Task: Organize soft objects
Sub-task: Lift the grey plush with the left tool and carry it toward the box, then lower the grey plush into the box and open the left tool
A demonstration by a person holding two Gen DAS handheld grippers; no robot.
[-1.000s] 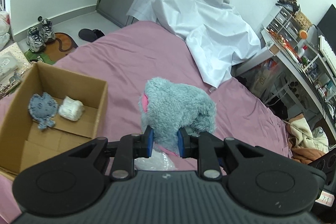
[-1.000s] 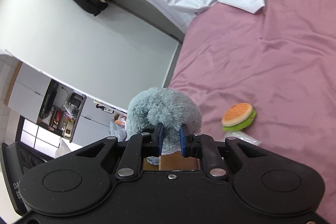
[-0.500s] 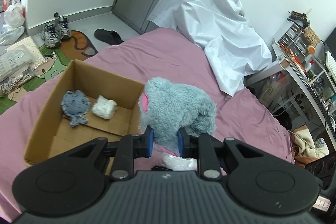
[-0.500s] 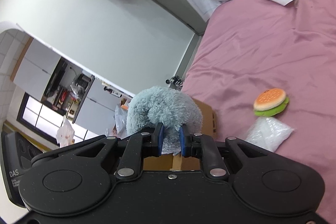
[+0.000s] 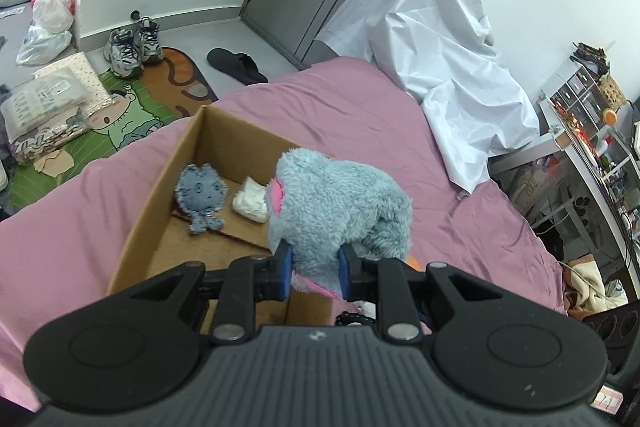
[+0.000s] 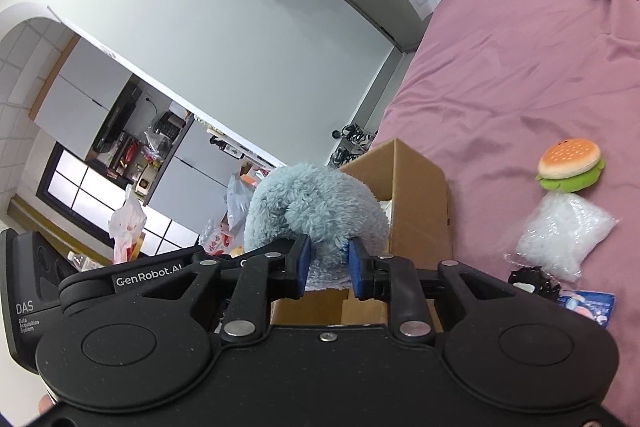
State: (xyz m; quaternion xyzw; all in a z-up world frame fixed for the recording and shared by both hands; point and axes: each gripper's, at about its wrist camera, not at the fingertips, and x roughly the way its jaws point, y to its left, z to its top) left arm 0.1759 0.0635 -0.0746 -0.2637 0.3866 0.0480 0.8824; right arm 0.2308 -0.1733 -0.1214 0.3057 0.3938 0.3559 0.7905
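Left claw [image 5: 313, 269]: my two blue pads are pressed into the plush from both sides, closed down to a narrow gap full of fur, so I have it pinched.
Right claw [image 6: 327, 264]: I grip the same plush here too, pads squeezed into its fluffy underside with only fur between them.
Plush [image 5: 340, 217]: grey-blue and shaggy with a pink patch on one side; I hold it up in the air between both claws, over the near right corner of the box. In the right view [image 6: 314, 213] it hangs in front of the box's wall.
Box [image 5: 160, 195]: open brown cardboard, sitting on the bed, flaps down inside.
Denim toy [image 5: 200, 195]: flat, blue, cat-shaped, lying on the box floor toward the far left.
White wad [image 5: 250, 203]: a small soft lump on the box floor, just beside the denim toy, partly hidden behind the plush.
Bed [image 5: 360, 115]: covered with a creased pink sheet; it carries the box and the loose things.
Burger toy [image 6: 570, 165]: orange bun on a green base, on the sheet to the right of the box, well apart from it.
Bead bag [image 6: 564, 237]: clear plastic pouch of white filling, just below the burger toy.
Black item [image 6: 534, 281]: small and dark, touching the bead bag's lower corner; I cannot tell what it is.
White cloth [image 5: 448, 47]: draped over something at the far end of the bed.
Shoes [image 5: 132, 45]: a pair on the floor beyond the bed.
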